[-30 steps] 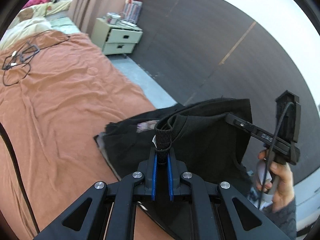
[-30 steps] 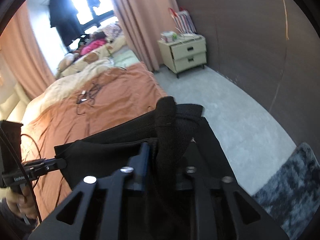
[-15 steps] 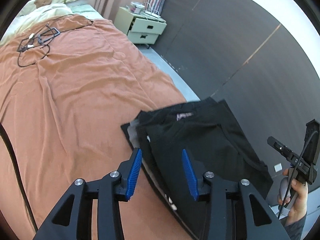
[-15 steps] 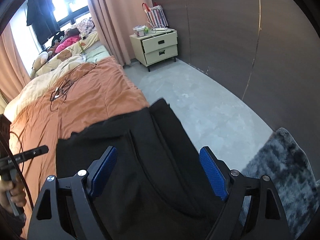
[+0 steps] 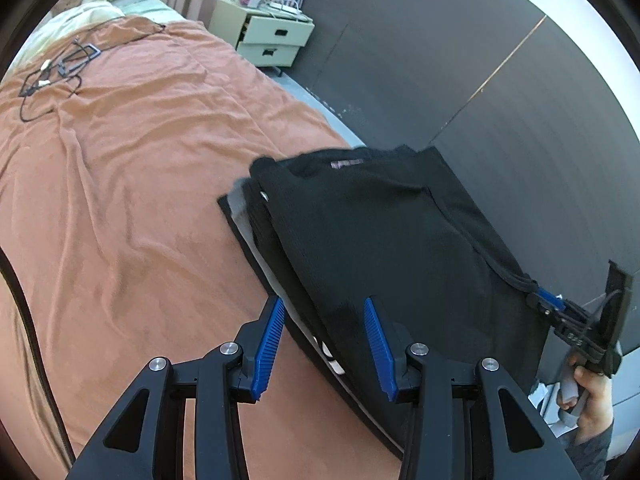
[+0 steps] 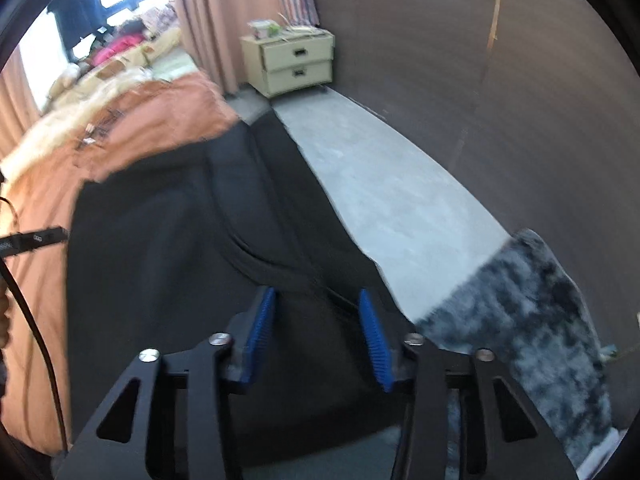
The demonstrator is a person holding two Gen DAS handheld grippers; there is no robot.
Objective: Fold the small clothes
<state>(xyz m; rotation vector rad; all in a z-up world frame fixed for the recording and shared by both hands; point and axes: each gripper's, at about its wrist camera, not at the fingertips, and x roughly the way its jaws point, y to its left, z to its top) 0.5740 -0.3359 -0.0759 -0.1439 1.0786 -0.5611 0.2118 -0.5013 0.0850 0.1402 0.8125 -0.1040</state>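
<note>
The left tongs (image 5: pixel 324 340) stand partly apart with nothing pinched; the near edge of the black garment (image 5: pixel 384 248) lies just under their blue pads. The right tongs (image 6: pixel 316 332) are closing, and black cloth lies between the pads, but I cannot tell if they press on it yet, because that picture is blurry. The black garment lies flat at the edge of the bed (image 5: pixel 120 184), on top of a thin pile of other dark and grey clothes (image 5: pixel 256 240). It looks folded over at least once, with its edges fairly straight and a small label showing at the far end. I think this piece is close to done, and maybe needs one more fold or a little smoothing. Farther up the bed lies a tangle of black cables (image 5: pixel 60 68), well apart from the garment. Past the end of the bed stands a small pale nightstand (image 5: pixel 272 36) by the dark wall.
</note>
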